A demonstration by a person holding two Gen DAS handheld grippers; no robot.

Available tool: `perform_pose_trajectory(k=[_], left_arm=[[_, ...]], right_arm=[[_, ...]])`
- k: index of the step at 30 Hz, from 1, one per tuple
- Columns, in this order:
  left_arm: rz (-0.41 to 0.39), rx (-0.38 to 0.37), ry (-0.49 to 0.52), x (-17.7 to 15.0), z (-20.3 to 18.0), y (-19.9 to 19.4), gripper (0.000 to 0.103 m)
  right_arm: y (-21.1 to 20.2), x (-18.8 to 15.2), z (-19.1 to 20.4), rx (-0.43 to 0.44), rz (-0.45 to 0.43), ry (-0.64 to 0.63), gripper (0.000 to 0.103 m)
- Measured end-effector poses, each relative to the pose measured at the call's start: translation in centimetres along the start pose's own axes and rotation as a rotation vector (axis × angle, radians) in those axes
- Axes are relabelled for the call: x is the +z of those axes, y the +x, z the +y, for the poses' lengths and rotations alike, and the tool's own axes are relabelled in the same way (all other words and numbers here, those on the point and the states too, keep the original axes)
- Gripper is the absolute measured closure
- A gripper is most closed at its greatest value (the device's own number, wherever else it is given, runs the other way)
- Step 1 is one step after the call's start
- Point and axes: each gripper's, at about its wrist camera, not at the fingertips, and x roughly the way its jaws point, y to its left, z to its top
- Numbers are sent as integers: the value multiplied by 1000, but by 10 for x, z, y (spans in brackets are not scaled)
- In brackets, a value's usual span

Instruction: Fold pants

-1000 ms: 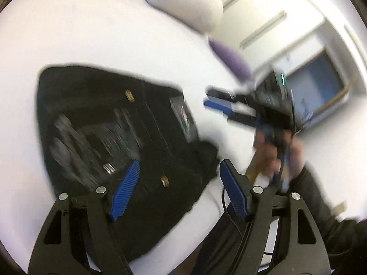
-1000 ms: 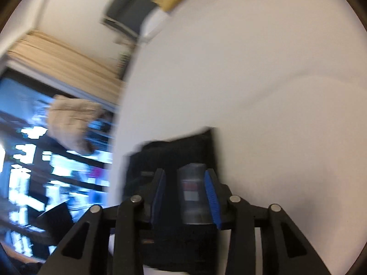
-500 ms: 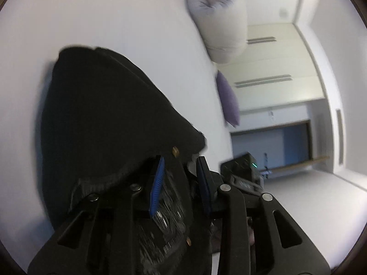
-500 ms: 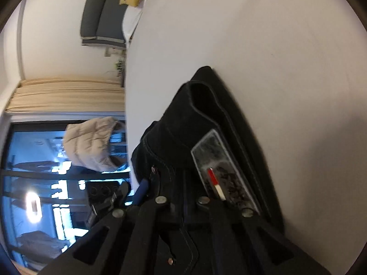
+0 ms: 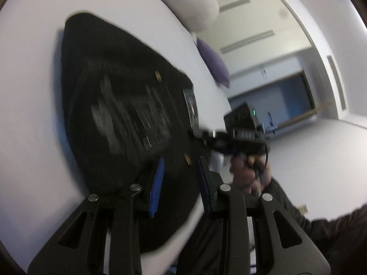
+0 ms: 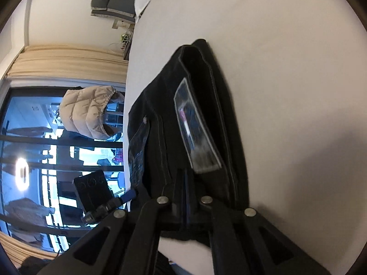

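The black pants lie folded on the white bed, with a grey label patch on the waistband. My left gripper is closed on the thick near edge of the pants; black cloth with a brass rivet fills the gap between its blue pads. The right gripper is shut on the waistband just below the label, its fingers almost together. In the left wrist view the right gripper and the hand holding it sit at the pants' right edge.
A white pillow and a purple cushion lie at the far end of the bed. Beyond the bed's left edge hang a beige puffer jacket and a dark window. A dark sleeve is at lower right.
Both grippers, open over the pants a second ago, closed on the near waistband edge. They have since come down, and the cloth now lies flatter on the bed.
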Motion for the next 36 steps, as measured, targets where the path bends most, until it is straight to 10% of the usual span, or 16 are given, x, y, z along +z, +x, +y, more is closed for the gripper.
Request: perform_pose_trajectory(k=[13,14,16,18,19,21,22,36], left_arm=[[53,104,32,-10,-3,52,90],[42,113,22,-10,-9,46,90],[16,129,54,-4,-29,30,90],[-28,139,100,-5,-46,10,83],[-53,148,108,-4,-49,-1,76],[-110,175,98,0,-45,-18,18],[-158,219,85,3,-37,-24,13],[-52,252,-125,44,17,30,14]], right_arm=[[4,4,-16,3,-39,-28,102],[-4,2,-5,-10,-55,-65,97],[-24,-2,11,53,-104,-93,37],[-46,-2,16,89,-193,-106,19],[-56,-1,19,86,-238,-129,19],[-57,7,17,66,-233,-133,21],[-51,13,12,27,-207,-106,30],[9,49,-12,-89,-34,-43,51]])
